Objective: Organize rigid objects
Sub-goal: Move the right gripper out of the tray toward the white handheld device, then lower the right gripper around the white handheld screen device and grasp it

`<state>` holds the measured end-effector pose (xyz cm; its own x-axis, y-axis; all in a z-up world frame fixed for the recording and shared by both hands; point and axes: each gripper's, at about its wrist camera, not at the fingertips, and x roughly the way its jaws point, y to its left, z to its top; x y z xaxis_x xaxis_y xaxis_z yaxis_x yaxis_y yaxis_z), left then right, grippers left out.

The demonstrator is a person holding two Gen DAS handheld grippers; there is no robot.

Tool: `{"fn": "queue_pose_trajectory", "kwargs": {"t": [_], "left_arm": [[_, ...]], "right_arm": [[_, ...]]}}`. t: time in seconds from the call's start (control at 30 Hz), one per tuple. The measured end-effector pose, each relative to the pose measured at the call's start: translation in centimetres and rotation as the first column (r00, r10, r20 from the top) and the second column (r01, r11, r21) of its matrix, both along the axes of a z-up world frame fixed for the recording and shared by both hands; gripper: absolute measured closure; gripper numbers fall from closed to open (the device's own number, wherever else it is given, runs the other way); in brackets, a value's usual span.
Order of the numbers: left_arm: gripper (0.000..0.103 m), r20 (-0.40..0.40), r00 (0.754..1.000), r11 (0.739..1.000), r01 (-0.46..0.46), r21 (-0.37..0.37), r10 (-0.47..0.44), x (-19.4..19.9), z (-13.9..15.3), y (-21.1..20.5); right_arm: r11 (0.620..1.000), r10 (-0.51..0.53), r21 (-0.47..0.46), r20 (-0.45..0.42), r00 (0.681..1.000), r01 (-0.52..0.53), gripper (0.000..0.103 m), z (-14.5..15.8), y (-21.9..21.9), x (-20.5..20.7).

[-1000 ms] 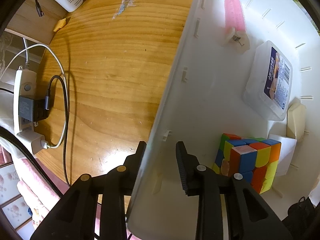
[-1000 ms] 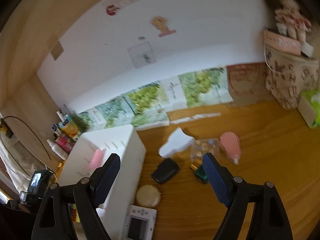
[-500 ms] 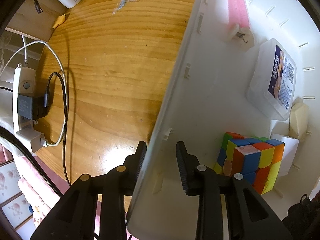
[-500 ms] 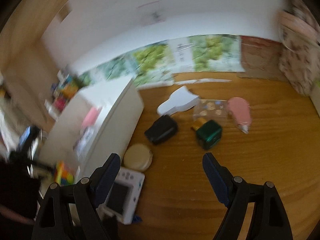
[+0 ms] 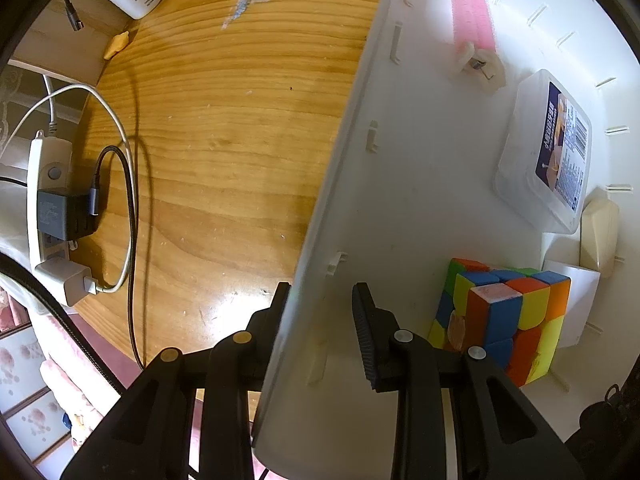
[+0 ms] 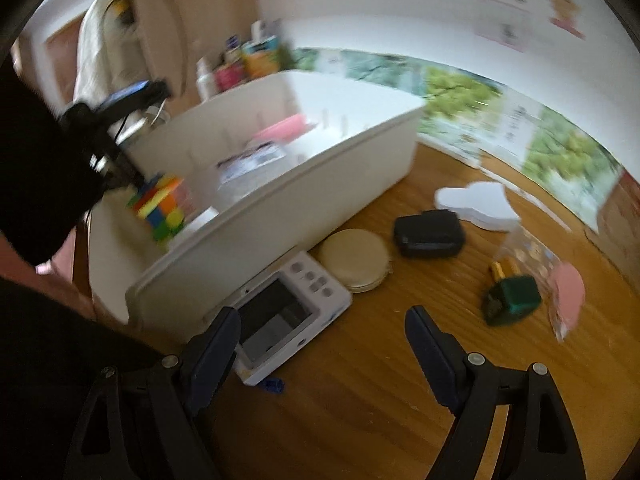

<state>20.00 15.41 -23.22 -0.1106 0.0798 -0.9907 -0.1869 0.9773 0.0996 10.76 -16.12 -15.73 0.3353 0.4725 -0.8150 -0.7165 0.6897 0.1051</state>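
Left wrist view, white bin [image 5: 360, 184]: one pink roller [image 5: 472, 12], one clear lidded box [image 5: 524, 168] with a dark label, print too small to read, one colour cube [image 5: 504, 320], one white block [image 5: 576, 300]
Left gripper [image 5: 320, 300]: jaws narrowly parted, astride the bin's wall; contact cannot be told
Right gripper [image 6: 320, 340]: jaws wide, holding nothing
Table [image 6: 380, 400]: one white handheld console [image 6: 288, 316] against the bin, one round tan case [image 6: 356, 256], one black pouch [image 6: 430, 232], one green box [image 6: 514, 298]

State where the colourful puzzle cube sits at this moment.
The puzzle cube lies inside the white bin, at the lower right of the left wrist view, beside a small white box and below the clear labelled case.
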Motion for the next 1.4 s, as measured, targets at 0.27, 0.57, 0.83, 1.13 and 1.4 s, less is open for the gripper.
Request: {"fn": "queue_pose_trajectory", "kwargs": {"t": [0.27, 0.57, 0.83, 1.13, 1.4], "left_arm": [[0.069, -0.002, 1.000, 0.999, 0.029, 0.015, -0.029, -0.6, 0.2, -0.8], [0.069, 0.002, 0.999, 0.999, 0.038, 0.022, -0.039, -0.9, 0.4, -2.0], [0.069, 0.005, 1.000, 1.000, 0.030, 0.005, -0.030, -0.9, 0.5, -1.8], [0.069, 0.010, 1.000, 1.000, 0.014, -0.017, -0.014, -0.5, 1.1, -0.8], [0.069, 0.001, 1.000, 1.000, 0.007, -0.022, -0.007, -0.3, 0.9, 0.0]], "right_arm": [[0.988, 0.146, -0.052, 0.003, 0.989, -0.146, 0.018, -0.9, 2.2, -0.5], [0.953, 0.273, -0.143, 0.017, 0.962, -0.268, 0.017, -1.9, 4.4, -0.9], [0.906, 0.383, -0.191, -0.014, 0.924, -0.378, 0.010, -2.1, 5.4, -0.4], [0.867, 0.437, -0.252, -0.029, 0.899, -0.430, 0.007, -3.3, 7.0, -0.6], [0.866, 0.437, -0.257, -0.029, 0.899, -0.430, 0.006, -3.3, 7.4, -0.4]]}}
